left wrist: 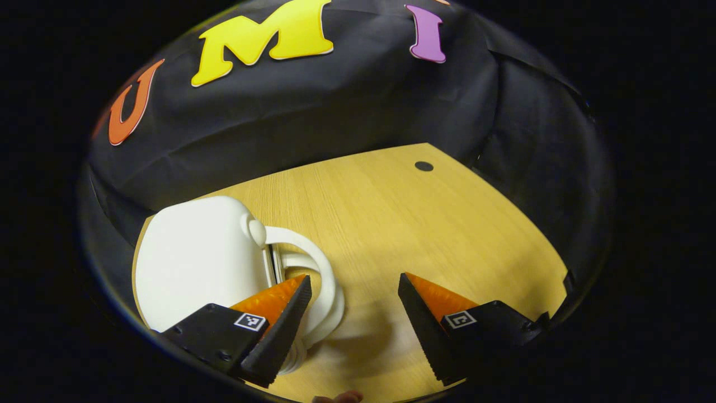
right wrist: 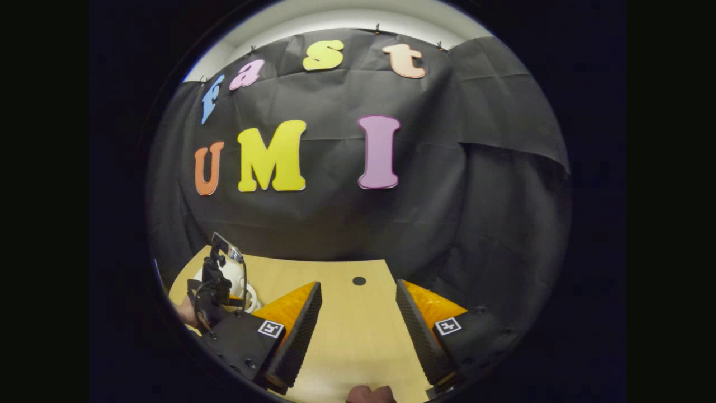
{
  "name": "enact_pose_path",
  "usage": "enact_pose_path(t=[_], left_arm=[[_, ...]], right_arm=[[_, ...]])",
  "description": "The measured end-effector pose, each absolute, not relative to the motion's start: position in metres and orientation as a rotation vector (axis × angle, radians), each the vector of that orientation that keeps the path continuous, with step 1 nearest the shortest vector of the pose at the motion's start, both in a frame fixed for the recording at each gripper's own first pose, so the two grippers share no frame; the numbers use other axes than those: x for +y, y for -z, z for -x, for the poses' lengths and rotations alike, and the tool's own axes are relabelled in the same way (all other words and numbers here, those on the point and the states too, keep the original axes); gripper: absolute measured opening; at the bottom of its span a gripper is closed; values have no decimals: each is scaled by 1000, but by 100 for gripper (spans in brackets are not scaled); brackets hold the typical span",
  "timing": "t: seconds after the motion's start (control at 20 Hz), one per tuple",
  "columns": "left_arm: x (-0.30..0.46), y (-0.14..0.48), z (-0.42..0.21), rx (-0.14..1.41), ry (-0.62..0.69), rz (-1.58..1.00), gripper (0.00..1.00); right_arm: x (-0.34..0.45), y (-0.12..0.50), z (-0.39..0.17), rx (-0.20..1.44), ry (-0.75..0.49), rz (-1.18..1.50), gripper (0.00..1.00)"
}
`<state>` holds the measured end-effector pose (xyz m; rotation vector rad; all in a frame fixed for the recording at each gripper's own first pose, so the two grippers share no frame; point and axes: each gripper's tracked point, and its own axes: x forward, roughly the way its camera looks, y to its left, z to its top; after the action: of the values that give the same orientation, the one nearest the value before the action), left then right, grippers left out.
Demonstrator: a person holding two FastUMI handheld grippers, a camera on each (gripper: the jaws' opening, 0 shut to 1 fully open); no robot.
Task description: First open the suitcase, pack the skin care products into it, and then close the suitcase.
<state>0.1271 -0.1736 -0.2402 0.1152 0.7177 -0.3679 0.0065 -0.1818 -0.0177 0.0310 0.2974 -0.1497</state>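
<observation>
Left gripper [left wrist: 353, 302]: I hold it spread wide, grasping nothing | white suitcase [left wrist: 196, 260] lower left, lid down, handle [left wrist: 313, 280] beside one finger | right gripper [right wrist: 358, 313]: spread, empty | risk: finger may snag handle, shoving suitcase across table [left wrist: 425, 224].

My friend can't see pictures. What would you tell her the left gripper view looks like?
An open left gripper hovers over a wooden table, one finger beside the handle of a closed white suitcase. Black cloth hangs behind.
</observation>
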Motion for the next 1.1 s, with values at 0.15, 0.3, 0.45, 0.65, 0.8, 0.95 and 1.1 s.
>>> enact_pose_path(t=[0.15, 0.3, 0.45, 0.65, 0.8, 0.95, 1.1], left_arm=[[-153, 167, -131, 565, 282, -80, 99], [-114, 56, -134, 314, 143, -57, 99], [-81, -34, -122, 132, 39, -39, 98], [-65, -91, -96, 21, 18, -9, 98], [-64, -99, -84, 8, 27, 18, 98], [-63, -98, -81, -5, 29, 12, 98], [-61, -93, -77, 14, 21, 20, 94]], right_arm=[[-160, -5, -26, 256, 107, -29, 79], [-133, -43, -43, 162, 73, -45, 79], [-103, -85, -56, 47, 49, -61, 79], [-73, -118, -58, -52, 55, -74, 77], [-63, -119, -48, -84, 80, -78, 79], [-49, -107, -41, -72, 63, -66, 81], [-46, -102, -38, -45, 59, -65, 79]])
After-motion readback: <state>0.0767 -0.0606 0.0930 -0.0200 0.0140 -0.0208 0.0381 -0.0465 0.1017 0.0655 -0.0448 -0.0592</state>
